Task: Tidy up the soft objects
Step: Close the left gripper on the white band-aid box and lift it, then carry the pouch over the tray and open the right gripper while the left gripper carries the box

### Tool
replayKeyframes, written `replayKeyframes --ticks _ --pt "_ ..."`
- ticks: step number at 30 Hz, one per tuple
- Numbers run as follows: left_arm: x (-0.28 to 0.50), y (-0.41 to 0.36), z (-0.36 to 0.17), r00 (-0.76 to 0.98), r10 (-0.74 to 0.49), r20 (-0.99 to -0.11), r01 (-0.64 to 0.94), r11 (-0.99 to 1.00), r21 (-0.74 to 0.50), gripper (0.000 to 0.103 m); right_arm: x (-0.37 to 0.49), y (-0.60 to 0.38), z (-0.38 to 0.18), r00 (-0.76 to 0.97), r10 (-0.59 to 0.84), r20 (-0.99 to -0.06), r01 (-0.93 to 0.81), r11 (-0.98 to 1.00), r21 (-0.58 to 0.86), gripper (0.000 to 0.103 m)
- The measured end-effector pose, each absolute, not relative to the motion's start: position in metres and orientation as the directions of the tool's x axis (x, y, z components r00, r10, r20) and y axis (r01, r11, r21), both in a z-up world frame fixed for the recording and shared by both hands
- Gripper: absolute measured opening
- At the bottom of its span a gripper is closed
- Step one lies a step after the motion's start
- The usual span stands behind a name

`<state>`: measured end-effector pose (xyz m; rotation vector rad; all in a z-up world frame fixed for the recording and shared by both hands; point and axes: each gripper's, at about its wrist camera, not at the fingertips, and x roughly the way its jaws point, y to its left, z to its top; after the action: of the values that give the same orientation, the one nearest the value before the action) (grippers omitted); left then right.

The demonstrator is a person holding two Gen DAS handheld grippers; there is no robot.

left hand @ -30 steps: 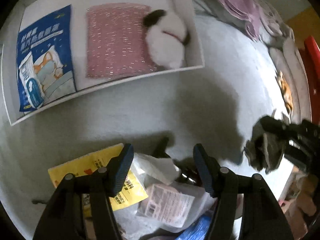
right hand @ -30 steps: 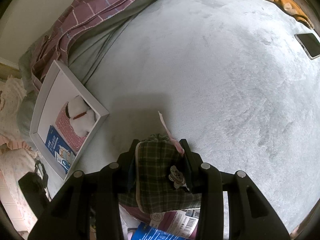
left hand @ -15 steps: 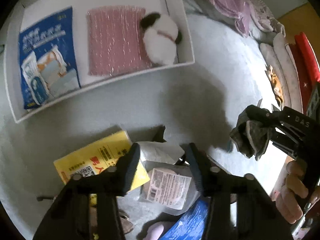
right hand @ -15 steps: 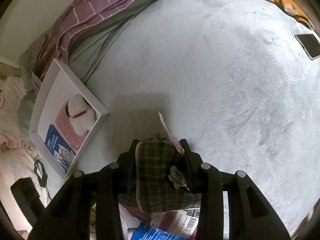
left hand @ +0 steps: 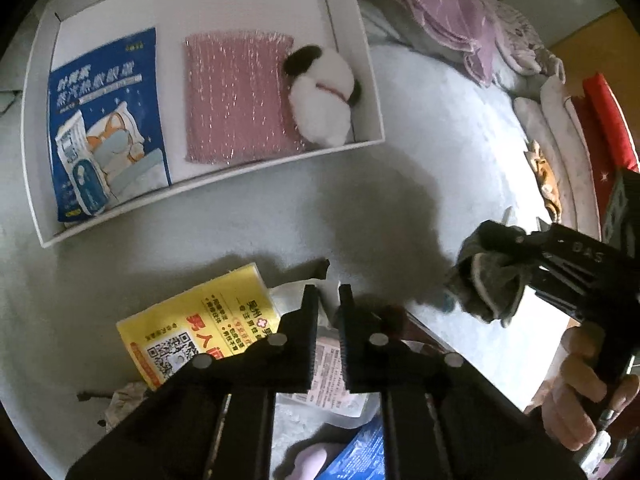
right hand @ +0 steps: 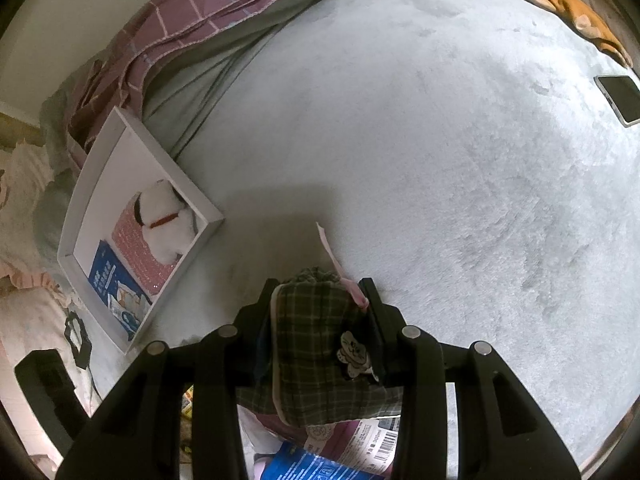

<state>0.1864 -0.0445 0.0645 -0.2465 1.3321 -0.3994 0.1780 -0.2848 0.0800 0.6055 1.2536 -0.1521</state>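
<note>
My right gripper (right hand: 320,292) is shut on a green plaid pouch (right hand: 316,344) with a pink ribbon, held above the grey bed cover; it also shows in the left wrist view (left hand: 486,288). My left gripper (left hand: 328,300) is nearly shut with nothing between its fingers, above a pile of packets with a yellow packet (left hand: 200,328) and a clear bag (left hand: 340,376). A white tray (left hand: 352,20) holds a blue packet (left hand: 104,120), a pink pad (left hand: 236,96) and a white plush dog (left hand: 320,92). The tray shows at the left in the right wrist view (right hand: 208,216).
A purple plaid blanket (right hand: 192,20) is bunched behind the tray. An orange plush (right hand: 576,12) and a phone (right hand: 620,96) lie at the far right of the bed. Blue and purple packets (right hand: 320,460) lie under my right gripper.
My left gripper's fingers have closed from wide open to nearly shut and it has lifted back from the pile. The right gripper holds the pouch still.
</note>
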Motion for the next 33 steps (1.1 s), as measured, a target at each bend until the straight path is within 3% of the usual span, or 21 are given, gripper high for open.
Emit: replayKeyframes --ticks 19,33 --pt "0.178 -0.017 0.097 0.337 -0.4 -0.852 0.147 0.916 -0.373 0.003 0.179 -0.221 0.087 0.326 0.267 -0.907 0.258 0.897 0.358 0.041" --pt "0.171 0.01 0.115 0.443 -0.394 -0.805 0.124 0.916 -0.38 0.003 0.177 -0.193 0.099 0.42 0.203 -0.885 0.17 0.94 0.296 0.041"
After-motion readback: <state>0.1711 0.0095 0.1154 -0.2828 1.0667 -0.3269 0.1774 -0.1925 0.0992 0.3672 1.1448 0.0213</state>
